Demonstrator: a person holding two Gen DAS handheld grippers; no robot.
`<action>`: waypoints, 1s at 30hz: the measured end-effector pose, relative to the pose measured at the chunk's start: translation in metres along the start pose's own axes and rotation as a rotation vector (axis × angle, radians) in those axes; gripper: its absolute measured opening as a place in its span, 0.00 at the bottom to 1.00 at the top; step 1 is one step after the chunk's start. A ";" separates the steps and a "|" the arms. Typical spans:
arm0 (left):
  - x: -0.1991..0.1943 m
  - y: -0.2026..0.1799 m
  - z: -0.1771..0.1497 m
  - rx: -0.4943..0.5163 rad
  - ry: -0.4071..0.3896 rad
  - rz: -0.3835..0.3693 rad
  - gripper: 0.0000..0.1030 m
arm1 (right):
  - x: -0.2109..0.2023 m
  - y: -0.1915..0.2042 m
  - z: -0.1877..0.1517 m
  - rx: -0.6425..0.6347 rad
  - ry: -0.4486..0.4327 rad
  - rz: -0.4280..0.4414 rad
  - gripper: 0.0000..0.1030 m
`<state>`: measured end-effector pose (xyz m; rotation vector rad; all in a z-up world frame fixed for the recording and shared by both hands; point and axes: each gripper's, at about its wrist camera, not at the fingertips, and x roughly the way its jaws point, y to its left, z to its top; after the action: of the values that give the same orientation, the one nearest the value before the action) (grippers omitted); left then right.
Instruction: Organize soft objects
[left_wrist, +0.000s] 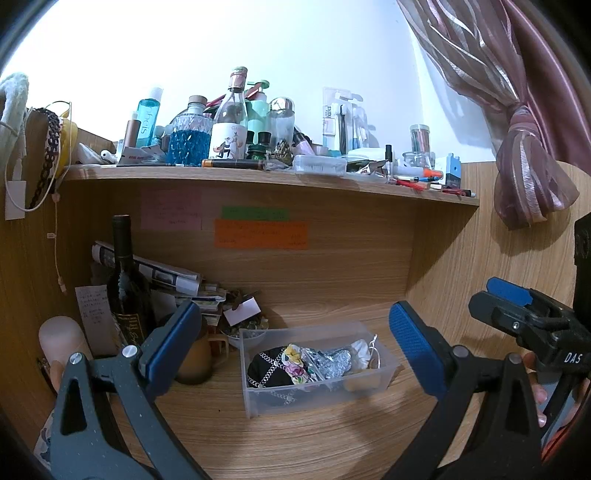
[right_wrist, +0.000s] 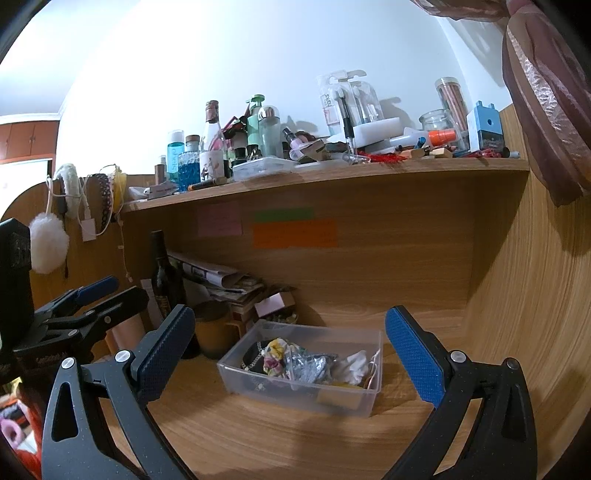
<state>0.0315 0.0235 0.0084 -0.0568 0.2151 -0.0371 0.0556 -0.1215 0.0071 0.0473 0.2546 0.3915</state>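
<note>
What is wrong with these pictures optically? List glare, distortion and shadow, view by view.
Left wrist view: the white wall is blown out, the shelf bows from fisheye, and shadow covers the desk foreground. Right wrist view: the same overexposed wall, a curved side panel, and dim corners.

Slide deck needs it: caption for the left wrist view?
Open left gripper faces a clear plastic box of soft items on the desk.

A clear bin (left_wrist: 317, 373) sits on the desk (left_wrist: 295, 435), under the shelf (left_wrist: 258, 177) crowded with bottles (left_wrist: 229, 122). In it lie several soft items (left_wrist: 295, 363). To its left stand a mug (left_wrist: 199, 354) and a wine bottle (left_wrist: 127, 291), with stacked papers (left_wrist: 166, 277) behind them.
</note>
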 end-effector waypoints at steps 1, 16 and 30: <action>0.000 0.000 0.000 0.000 0.000 -0.001 1.00 | 0.000 0.000 0.000 0.001 0.001 0.001 1.00; 0.003 -0.002 -0.002 0.010 0.005 -0.002 1.00 | -0.001 -0.001 -0.002 0.009 0.003 0.000 1.00; 0.004 -0.003 -0.002 0.024 0.004 -0.016 1.00 | -0.001 -0.001 -0.002 0.011 0.002 0.000 1.00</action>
<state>0.0353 0.0206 0.0059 -0.0345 0.2177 -0.0560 0.0544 -0.1227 0.0053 0.0578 0.2588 0.3900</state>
